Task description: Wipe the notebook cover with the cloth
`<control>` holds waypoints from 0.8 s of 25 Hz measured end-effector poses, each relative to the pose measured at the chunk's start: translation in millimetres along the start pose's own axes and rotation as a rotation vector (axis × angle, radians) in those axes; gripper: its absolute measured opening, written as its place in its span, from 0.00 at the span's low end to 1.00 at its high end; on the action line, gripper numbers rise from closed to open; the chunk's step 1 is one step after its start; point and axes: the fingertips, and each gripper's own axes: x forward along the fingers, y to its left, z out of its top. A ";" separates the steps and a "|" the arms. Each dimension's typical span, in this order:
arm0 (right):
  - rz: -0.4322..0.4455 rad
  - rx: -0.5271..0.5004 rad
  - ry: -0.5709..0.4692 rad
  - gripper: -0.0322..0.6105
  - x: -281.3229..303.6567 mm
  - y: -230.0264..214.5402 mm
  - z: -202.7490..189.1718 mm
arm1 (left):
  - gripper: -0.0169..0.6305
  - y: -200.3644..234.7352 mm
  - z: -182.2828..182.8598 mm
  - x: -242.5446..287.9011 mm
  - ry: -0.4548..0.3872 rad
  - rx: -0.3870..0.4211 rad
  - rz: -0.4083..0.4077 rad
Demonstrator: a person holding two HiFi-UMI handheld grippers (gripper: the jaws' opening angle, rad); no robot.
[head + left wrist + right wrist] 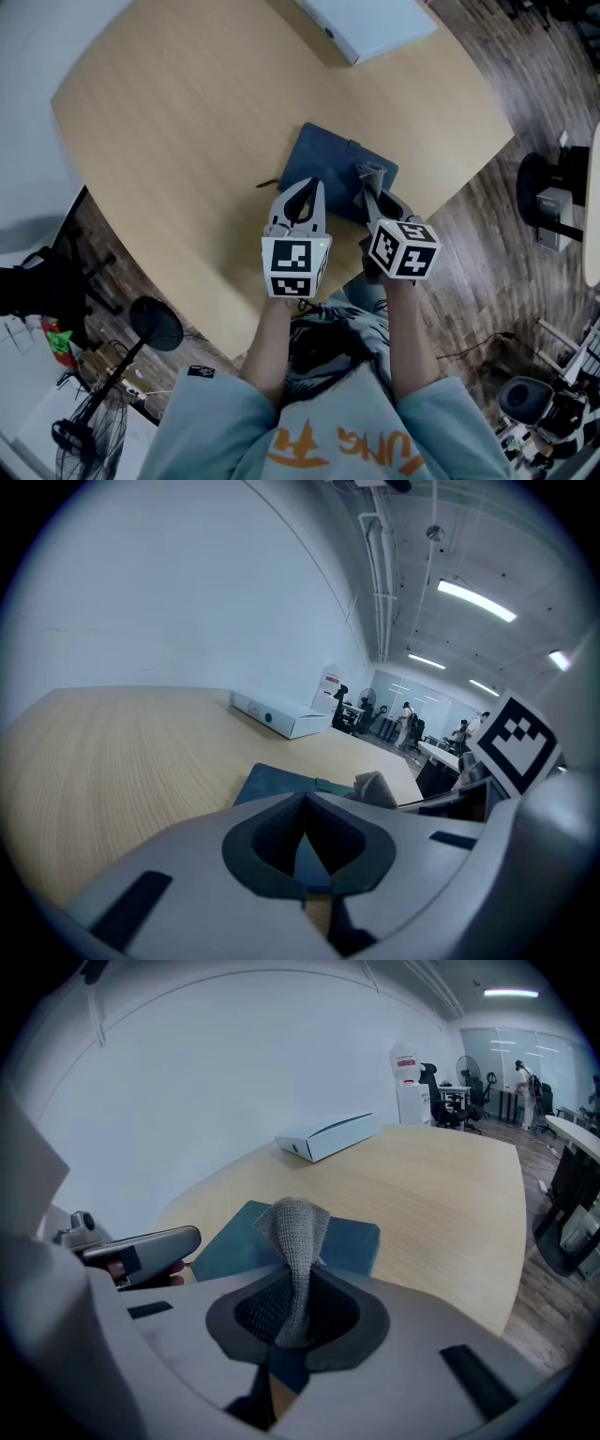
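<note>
Office room, open-plan. Light wooden table (187, 122) with a rounded edge takes up the upper half of the head view. Dark blue rectangular notebook (328, 159) lies flat at frame centre, cover up, close to the table's near edge. Long white cardboard box (370, 23) sits at the top of the frame, well apart and not involved.

Right gripper (295, 1312): jaws pinched on a grey knitted cloth (295, 1227). It grips one bunched end, so the free end sticks out past the tips over the notebook's right part. That's likely so the loose fabric, not the jaw plastic, meets the cover. Whether cloth and cover are touching can't be confirmed.

Left gripper (305, 803): jaws pressed together with nothing between them, tips over the notebook's near-left edge. Judgement: it's placed to press down and pin the notebook so wiping strokes don't slide it toward the near table edge. The wipe looks not yet begun.
</note>
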 end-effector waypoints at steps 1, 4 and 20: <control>-0.005 0.008 -0.002 0.10 -2.3 -4.2 -0.9 | 0.05 -3.6 0.2 1.2 0.003 0.003 -0.007; -0.016 0.033 -0.006 0.10 -9.3 -16.4 -3.4 | 0.05 -13.5 0.4 5.3 0.009 0.012 -0.026; -0.053 0.119 -0.021 0.10 -26.2 -55.2 25.8 | 0.05 -18.4 -1.1 21.7 0.008 -0.020 -0.006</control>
